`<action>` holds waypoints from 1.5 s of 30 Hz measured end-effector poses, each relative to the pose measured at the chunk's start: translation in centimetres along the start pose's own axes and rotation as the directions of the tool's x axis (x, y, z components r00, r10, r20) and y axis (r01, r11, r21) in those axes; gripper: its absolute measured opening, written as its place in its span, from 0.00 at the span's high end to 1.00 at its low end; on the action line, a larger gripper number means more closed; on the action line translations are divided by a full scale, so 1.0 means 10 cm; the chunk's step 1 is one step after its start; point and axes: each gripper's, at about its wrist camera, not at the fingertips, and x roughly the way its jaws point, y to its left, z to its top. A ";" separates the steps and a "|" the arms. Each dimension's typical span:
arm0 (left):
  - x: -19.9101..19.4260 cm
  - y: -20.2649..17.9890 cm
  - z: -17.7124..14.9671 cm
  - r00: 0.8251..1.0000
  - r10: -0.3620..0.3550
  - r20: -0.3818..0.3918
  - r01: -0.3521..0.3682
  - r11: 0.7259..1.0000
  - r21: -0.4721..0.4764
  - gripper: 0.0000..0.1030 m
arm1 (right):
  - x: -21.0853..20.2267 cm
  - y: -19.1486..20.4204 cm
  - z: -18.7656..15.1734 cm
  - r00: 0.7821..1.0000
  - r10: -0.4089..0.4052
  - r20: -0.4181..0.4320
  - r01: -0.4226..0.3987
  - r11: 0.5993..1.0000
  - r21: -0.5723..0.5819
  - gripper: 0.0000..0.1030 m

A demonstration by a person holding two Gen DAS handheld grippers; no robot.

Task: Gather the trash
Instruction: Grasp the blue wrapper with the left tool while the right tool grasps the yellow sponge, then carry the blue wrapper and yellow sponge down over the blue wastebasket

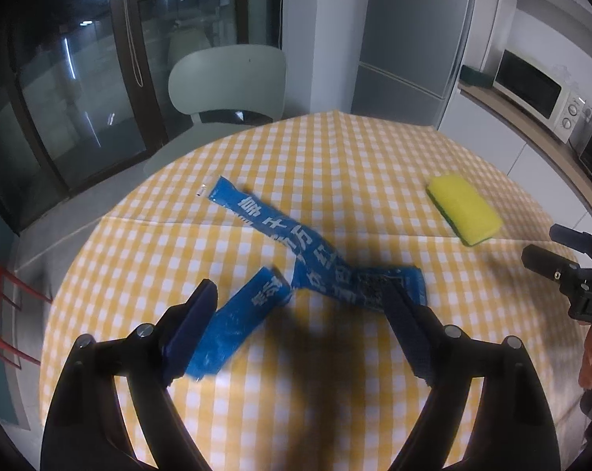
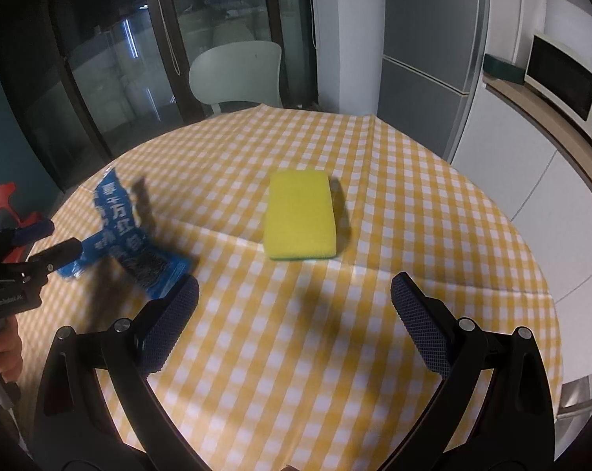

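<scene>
Left gripper [image 1: 300, 298]: jaws wide apart, nothing clamped, hanging over the worktop [image 1: 335, 165], which wears a yellow-and-white check cloth. Blue wrapper [image 1: 323, 259]: long torn plastic strip with white print, lying flat; its nearer folded end sits between the jaws, just beside the left finger, its broad printed end by the right finger, and the rest runs away ahead of the jaws. No pad presses on it.

Right gripper [image 2: 296, 298]: jaws wide apart, empty. Yellow sponge [image 2: 300, 216]: flat on the worktop ahead of these jaws, apart from both fingers; green underside just visible. Wrapper lies left of these jaws.

Pale chair [image 1: 233, 82]: beyond the worktop's far edge.
</scene>
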 end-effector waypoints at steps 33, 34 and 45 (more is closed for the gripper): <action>0.07 -0.19 0.00 0.998 -0.058 -0.003 0.058 0.998 0.029 0.92 | 0.32 0.10 0.03 0.998 -0.049 -0.027 0.047 0.997 -0.056 0.60; 0.00 -0.20 -0.03 0.998 -0.058 0.004 0.057 0.998 0.031 0.92 | 0.25 0.12 0.01 0.998 -0.050 -0.022 0.049 0.997 -0.057 0.60; -0.70 -0.17 -0.37 0.999 -0.024 0.045 0.023 0.999 0.036 0.93 | -0.43 0.33 -0.40 0.999 -0.051 0.005 0.051 0.996 -0.075 0.60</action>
